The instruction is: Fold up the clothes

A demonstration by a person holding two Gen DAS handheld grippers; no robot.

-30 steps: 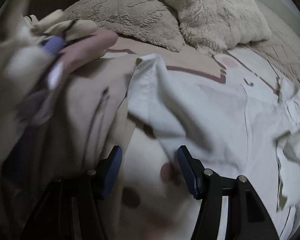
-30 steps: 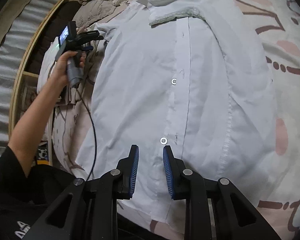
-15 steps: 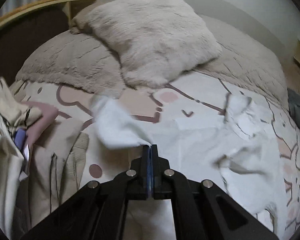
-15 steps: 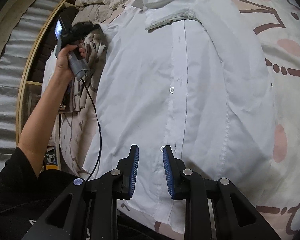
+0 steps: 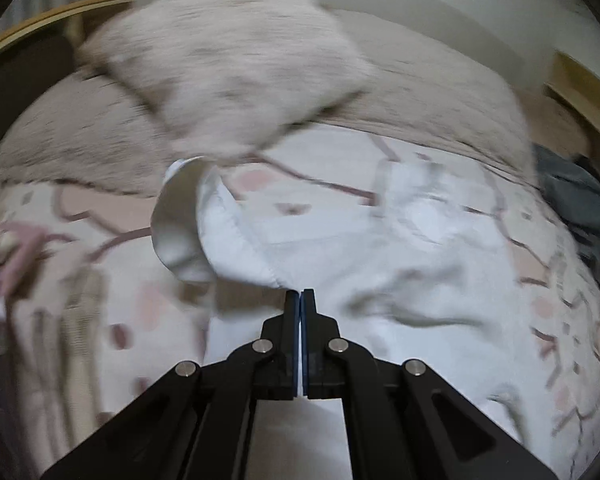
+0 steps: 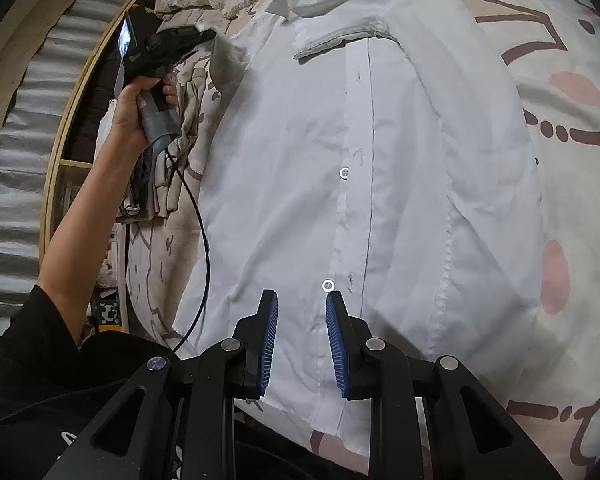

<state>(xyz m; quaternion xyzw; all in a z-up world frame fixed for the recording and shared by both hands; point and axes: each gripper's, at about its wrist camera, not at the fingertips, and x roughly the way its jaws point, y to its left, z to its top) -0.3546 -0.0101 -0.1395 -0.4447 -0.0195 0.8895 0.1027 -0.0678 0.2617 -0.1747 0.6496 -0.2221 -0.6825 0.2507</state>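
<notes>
A white button-up shirt [image 6: 400, 184] lies front up on the bed, collar at the far end. My left gripper [image 5: 301, 294] is shut on the shirt's sleeve [image 5: 236, 240] and holds its end lifted off the bed; the cuff curls upward. In the right wrist view the left gripper [image 6: 210, 34] is at the far left, pinching the sleeve [image 6: 226, 60]. My right gripper [image 6: 302, 300] is open and empty, just above the shirt's lower front near a button [image 6: 327, 285].
A fluffy beige pillow [image 5: 236, 56] and beige blanket [image 5: 440, 92] lie at the head of the bed. Beige clothes [image 6: 180, 128] are piled at the left edge. A dark garment [image 5: 580, 208] lies at the right. The patterned sheet [image 6: 560, 80] surrounds the shirt.
My left gripper closed on the sleeve end and lifted it, swinging up and right toward the shirt body. The right gripper stayed open and drifted slightly over the shirt's lower front.
</notes>
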